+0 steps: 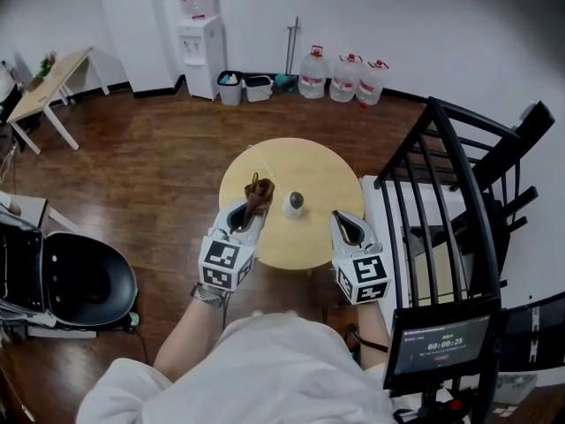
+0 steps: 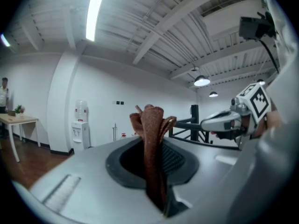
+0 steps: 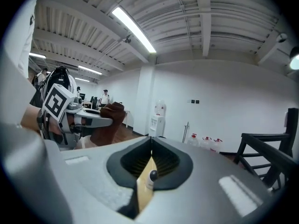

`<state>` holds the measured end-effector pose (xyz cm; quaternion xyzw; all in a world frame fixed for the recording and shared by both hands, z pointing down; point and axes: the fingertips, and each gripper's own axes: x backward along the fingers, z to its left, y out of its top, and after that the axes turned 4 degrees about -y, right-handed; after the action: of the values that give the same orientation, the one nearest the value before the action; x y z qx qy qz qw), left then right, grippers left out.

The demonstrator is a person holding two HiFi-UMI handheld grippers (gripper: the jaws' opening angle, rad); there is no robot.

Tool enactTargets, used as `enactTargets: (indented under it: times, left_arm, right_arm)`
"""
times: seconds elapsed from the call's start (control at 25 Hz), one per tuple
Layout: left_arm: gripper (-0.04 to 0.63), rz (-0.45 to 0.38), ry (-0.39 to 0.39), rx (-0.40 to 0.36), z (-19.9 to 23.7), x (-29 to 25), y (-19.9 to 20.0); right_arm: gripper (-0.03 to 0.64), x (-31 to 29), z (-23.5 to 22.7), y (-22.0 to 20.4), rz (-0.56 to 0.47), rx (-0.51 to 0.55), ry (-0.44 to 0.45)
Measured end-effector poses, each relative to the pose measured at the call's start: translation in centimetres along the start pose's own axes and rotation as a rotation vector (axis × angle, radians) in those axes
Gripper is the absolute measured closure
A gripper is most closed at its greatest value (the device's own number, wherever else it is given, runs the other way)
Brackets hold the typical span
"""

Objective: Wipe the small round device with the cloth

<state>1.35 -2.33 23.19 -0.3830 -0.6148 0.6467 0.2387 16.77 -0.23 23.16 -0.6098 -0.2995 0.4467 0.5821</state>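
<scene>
Looking down from the head view, the small round device [image 1: 294,203] sits on the round table [image 1: 322,170] between both grippers, clearly closer to the left one. The left gripper [image 1: 248,212] is clamped on the brown cloth [image 1: 257,193], which sticks up bunched past the jaws, just left of the device and, I think, not touching it. So the wipe looks like a short move rightward. The right gripper [image 1: 348,223] has its jaws pressed together with nothing in them. The device's long axis looks vertical; which way its dark face points is too small to call.
</scene>
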Motion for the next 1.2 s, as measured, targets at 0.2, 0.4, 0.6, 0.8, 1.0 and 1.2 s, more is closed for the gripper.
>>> enactTargets:
  times: [0.2,0.4,0.6,0.8,1.0,1.2]
  left_arm:
    - [0.552,-0.032,0.018,-0.015,-0.1,0.1,0.8]
    - [0.551,-0.045,0.009,-0.074,-0.3,0.7,1.8]
    - [0.531,-0.06,-0.03,-0.073,-0.5,2.3,2.1]
    - [0.531,-0.076,-0.074,-0.058,-1.0,3.7,1.8]
    - [0.529,-0.092,-0.092,0.005,-2.7,4.9,0.1]
    - [0.529,-0.109,-0.119,-0.038,-4.5,6.0,0.7]
  right_arm:
    - [0.614,0.0,0.1,0.0,-0.026,-0.044,0.077]
    - [0.614,0.7,-0.3,-0.1,-0.026,-0.067,0.085]
    - [0.614,1.9,0.6,0.1,-0.009,-0.058,0.027]
    - [0.614,3.7,1.4,-0.4,0.031,-0.089,-0.016]
    - [0.614,5.4,1.9,-2.1,0.062,-0.112,-0.016]
    - [0.614,6.6,2.6,-0.8,0.024,-0.058,0.003]
